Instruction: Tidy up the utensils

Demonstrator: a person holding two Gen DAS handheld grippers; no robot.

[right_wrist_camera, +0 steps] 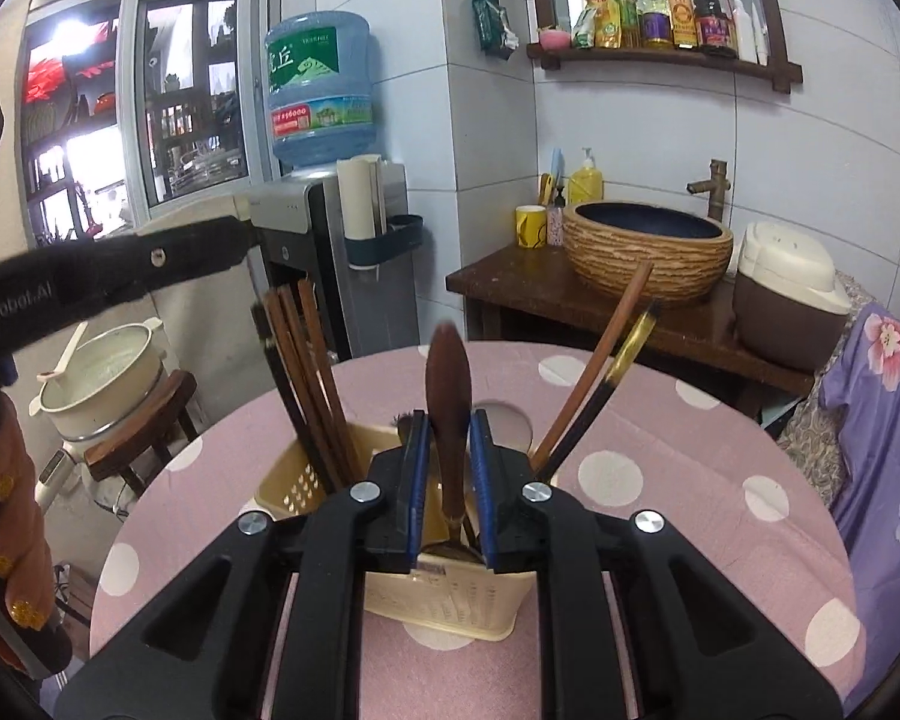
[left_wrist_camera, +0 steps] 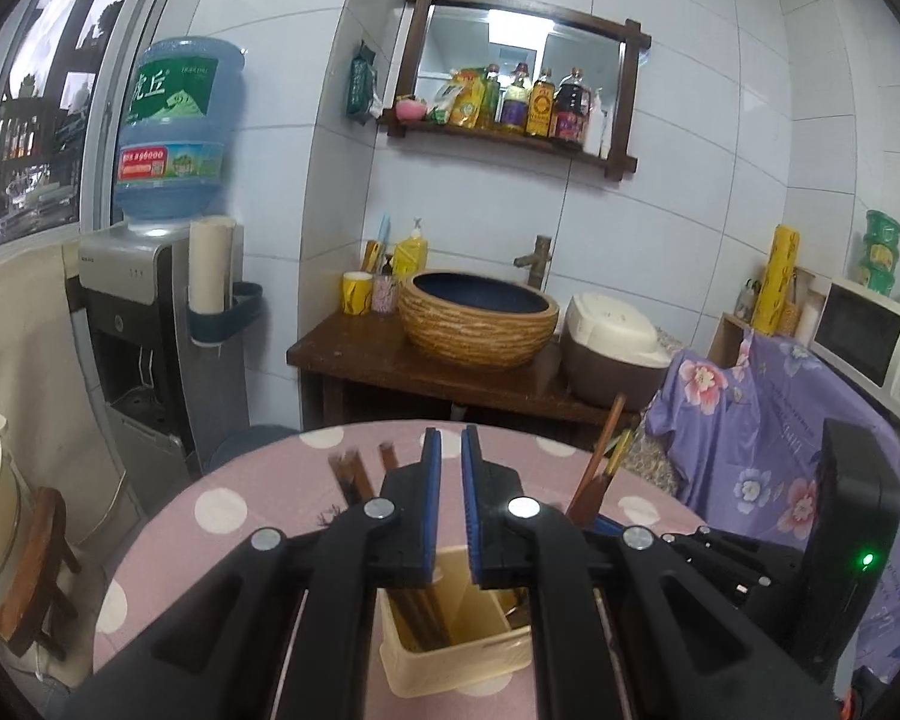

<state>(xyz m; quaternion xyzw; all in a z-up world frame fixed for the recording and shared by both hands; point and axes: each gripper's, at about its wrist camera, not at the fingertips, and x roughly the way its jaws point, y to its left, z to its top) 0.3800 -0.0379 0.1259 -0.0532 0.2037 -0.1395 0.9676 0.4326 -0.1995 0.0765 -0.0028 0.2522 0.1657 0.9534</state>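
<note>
A cream plastic utensil holder stands on the round pink dotted table. My right gripper is shut on the dark wooden handle of a spoon that stands upright, its lower end inside the holder. Brown chopsticks lean in the holder's left side. A wooden handle and a black-and-gold one lean out to the right. My left gripper hangs above the holder, shut with nothing between its blue pads. Chopsticks show under it.
A water dispenser stands behind the table. A wooden stand holds a woven basin and a rice cooker. A pot sits on a stool at the left. Purple floral cloth and a microwave are to the right.
</note>
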